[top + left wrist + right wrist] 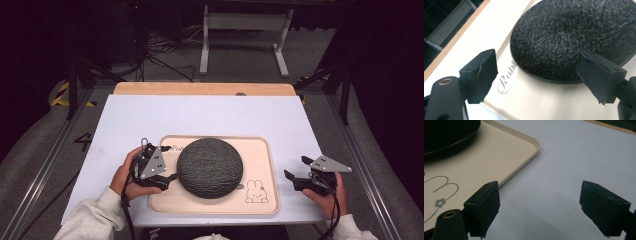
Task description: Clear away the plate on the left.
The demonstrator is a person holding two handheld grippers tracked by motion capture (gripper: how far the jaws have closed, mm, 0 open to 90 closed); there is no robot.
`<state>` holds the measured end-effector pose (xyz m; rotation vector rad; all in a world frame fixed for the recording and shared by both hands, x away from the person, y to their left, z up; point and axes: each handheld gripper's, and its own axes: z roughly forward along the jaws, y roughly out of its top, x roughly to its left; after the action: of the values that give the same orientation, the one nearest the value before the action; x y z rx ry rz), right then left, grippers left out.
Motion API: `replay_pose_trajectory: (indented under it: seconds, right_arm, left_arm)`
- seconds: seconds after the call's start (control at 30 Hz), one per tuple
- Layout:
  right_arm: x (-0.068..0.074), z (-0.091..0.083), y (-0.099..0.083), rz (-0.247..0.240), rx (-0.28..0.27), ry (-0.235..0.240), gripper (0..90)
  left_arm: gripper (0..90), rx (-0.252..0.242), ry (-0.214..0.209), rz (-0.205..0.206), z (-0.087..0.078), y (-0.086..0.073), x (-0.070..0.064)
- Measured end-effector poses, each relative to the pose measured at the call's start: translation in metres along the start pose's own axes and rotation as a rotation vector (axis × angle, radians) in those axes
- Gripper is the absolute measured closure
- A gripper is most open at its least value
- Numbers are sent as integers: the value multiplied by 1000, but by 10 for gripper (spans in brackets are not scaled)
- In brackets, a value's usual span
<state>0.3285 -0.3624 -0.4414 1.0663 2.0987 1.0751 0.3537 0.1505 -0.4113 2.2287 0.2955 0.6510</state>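
Left tool [167, 176] released beside dark hat [210, 167] on tray [260, 145] | right tool [296, 171] released over desk [200, 115] | risk: one-sided pinch could drag hat, skidding tray

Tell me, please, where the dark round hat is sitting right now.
In the high view the dark round hat lies on the beige tray, towards its left and centre, just right of the open left claw and left of the rabbit drawing.

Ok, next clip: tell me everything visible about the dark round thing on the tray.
The dark round thing is a charcoal, domed disc with a coarse, knitted-looking surface and a thin flat rim. It lies flat on the beige tray, near its centre, partly covering the printed script. The left gripper sits open at its left edge; contact is unclear.
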Motion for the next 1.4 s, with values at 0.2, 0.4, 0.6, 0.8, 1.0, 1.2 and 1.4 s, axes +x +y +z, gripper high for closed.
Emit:
replay_pose_trajectory:
  seconds: [0.2, 0.4, 0.6, 0.8, 1.0, 1.2, 1.4]
  right_arm:
    - [0, 0, 0, 0, 0, 1, 169]
    - [0, 0, 0, 1, -1, 1, 169]
    - [0, -2, 1, 1, -5, -5, 169]
    - [-2, -1, -1, 6, -2, -8, 169]
    - [-2, -2, -1, 8, -4, -7, 169]
    - [-2, -3, -2, 8, -6, -9, 169]
    - [-2, -4, -3, 6, -8, -7, 169]
  left_arm:
    - [178, 4, 32, -49, -7, -14, 13]
    - [189, 8, 61, -93, -16, -29, 23]
    - [193, 32, 86, -144, -24, -44, 31]
    - [193, 26, 113, -209, -35, -62, 40]
    - [193, 19, 131, -284, -46, -81, 47]
    - [192, 20, 137, -382, -56, -106, 51]
    - [186, 36, 140, -418, -61, -117, 49]
